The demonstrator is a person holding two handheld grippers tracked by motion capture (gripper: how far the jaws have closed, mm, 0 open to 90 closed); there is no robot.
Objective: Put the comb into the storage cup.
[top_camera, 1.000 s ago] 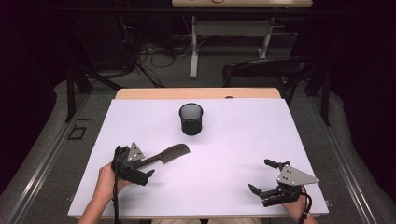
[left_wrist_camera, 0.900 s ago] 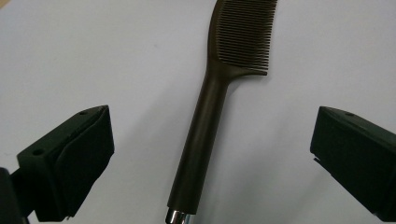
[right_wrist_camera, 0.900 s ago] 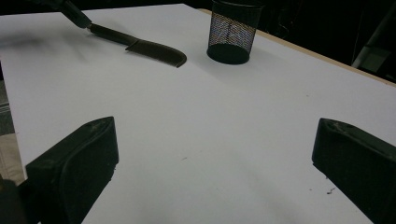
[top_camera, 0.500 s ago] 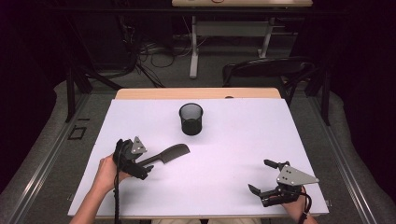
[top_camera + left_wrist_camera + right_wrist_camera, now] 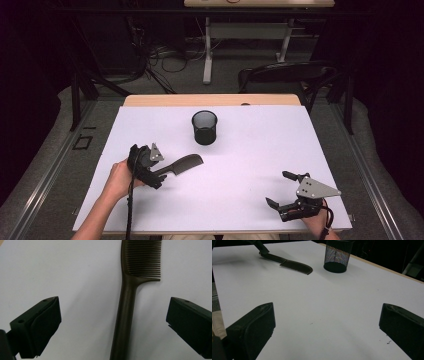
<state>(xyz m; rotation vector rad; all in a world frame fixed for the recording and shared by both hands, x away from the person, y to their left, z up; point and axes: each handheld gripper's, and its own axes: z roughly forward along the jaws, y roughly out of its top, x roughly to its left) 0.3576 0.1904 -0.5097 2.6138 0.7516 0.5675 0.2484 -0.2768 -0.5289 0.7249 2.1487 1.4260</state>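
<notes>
A dark plastic comb (image 5: 181,164) lies flat on the white desk (image 5: 250,150), left of centre and nearer the person than the black mesh pen cup (image 5: 205,127). Its toothed head points toward the cup and its handle toward the left gripper (image 5: 150,172). In the left gripper view the handle (image 5: 125,315) runs up between the two fingers (image 5: 40,325), which stand spread wide to either side and touch nothing.

Handling, as judged: the comb looks light and stiff, with a smooth, narrow handle that may slip or swivel under a pinch. The teeth (image 5: 143,260) are thin and best left alone. The soundest hold is across the handle just below the head, with the fingers squared to it, since the comb lies low against the desk.

The right gripper (image 5: 290,206) rests at the near right of the desk, well apart from the comb, its fingers likewise spread on nothing.

Compared with one second ago, the left gripper has turned slightly and settled closer over the handle. The comb, the cup and the right gripper have not moved.
</notes>
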